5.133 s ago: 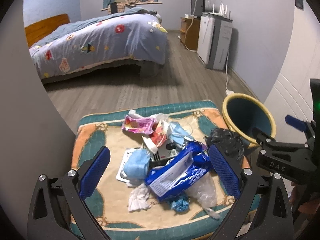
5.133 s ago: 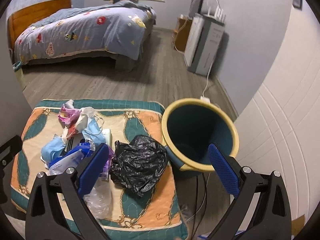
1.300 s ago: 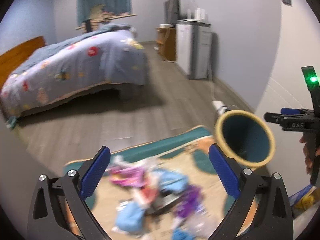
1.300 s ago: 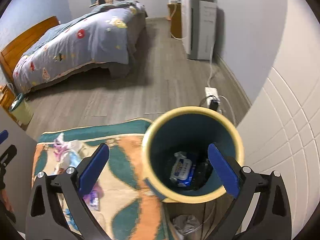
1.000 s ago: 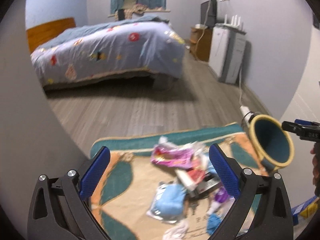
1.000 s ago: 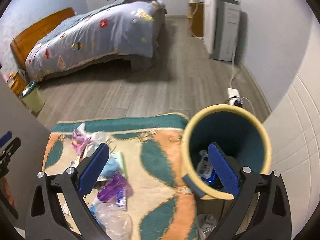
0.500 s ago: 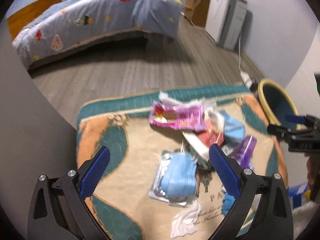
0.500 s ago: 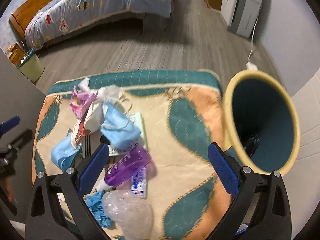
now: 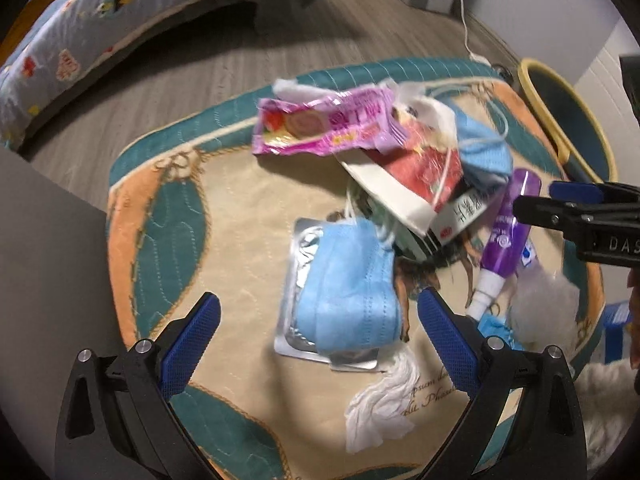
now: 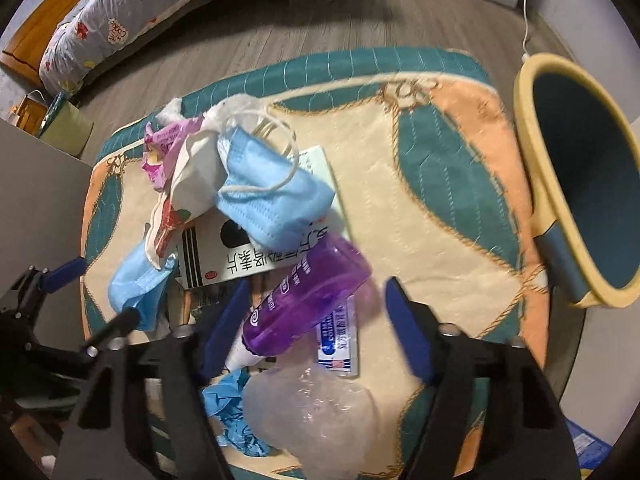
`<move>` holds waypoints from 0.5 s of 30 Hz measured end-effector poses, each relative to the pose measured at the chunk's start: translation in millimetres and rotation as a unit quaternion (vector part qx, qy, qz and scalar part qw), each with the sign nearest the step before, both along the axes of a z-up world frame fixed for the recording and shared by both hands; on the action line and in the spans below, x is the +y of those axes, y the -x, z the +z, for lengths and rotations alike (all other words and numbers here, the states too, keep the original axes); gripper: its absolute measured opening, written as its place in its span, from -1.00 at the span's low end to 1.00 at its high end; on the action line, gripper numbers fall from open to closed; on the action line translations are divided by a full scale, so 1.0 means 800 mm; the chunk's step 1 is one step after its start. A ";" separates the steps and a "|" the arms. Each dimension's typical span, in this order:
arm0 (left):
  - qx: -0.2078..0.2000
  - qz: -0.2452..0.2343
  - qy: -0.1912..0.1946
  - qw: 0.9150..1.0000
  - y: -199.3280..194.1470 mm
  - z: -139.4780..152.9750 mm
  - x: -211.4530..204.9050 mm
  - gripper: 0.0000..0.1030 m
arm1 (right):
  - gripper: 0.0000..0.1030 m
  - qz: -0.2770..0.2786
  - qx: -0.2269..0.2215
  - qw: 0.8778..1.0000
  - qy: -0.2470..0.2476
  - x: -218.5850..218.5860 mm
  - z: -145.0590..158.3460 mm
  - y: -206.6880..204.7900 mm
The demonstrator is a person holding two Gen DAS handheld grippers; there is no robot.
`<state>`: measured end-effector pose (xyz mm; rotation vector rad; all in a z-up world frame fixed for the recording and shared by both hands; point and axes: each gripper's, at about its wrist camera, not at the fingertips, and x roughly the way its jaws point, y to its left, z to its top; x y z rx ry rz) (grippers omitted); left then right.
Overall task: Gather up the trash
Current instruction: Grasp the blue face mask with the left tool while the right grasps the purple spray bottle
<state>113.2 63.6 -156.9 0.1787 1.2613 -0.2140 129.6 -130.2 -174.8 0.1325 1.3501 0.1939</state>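
A pile of trash lies on a patterned cushion [image 9: 160,216]. My left gripper [image 9: 316,320] is open just above a blue face mask [image 9: 348,276] on a foil blister pack [image 9: 300,240]. My right gripper [image 10: 316,304] is open with its fingers on either side of a purple bottle [image 10: 308,292]; the bottle also shows in the left wrist view [image 9: 508,236]. The yellow-rimmed bin [image 10: 576,184] stands at the cushion's right edge. A pink wrapper [image 9: 324,124], a second mask [image 10: 268,196] and a white box [image 10: 244,256] lie in the pile.
A white tissue [image 9: 380,404] lies near the cushion's front. A clear plastic bag [image 10: 316,420] and crumpled blue paper [image 10: 232,420] lie under my right gripper. A bed [image 10: 140,4] stands across the wooden floor. A grey wall [image 9: 44,240] borders the cushion's left side.
Both grippers have dropped closer to the pile. The right gripper has swung from the bin to over the purple bottle. The black bag and blue packet are gone from the cushion.
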 end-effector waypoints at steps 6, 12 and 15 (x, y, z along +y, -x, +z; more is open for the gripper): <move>0.010 -0.020 -0.010 1.000 0.002 -0.008 -0.012 0.81 | -0.05 -0.009 0.016 1.000 -0.022 -0.002 -0.014 -0.005; 0.039 -0.041 -0.003 0.998 0.003 -0.013 -0.018 -0.11 | -0.28 -0.005 0.003 1.000 -0.030 -0.011 0.002 0.003; 0.028 -0.050 -0.003 0.998 0.009 -0.004 -0.023 -0.25 | -0.30 0.003 -0.007 1.000 -0.029 -0.011 0.014 0.010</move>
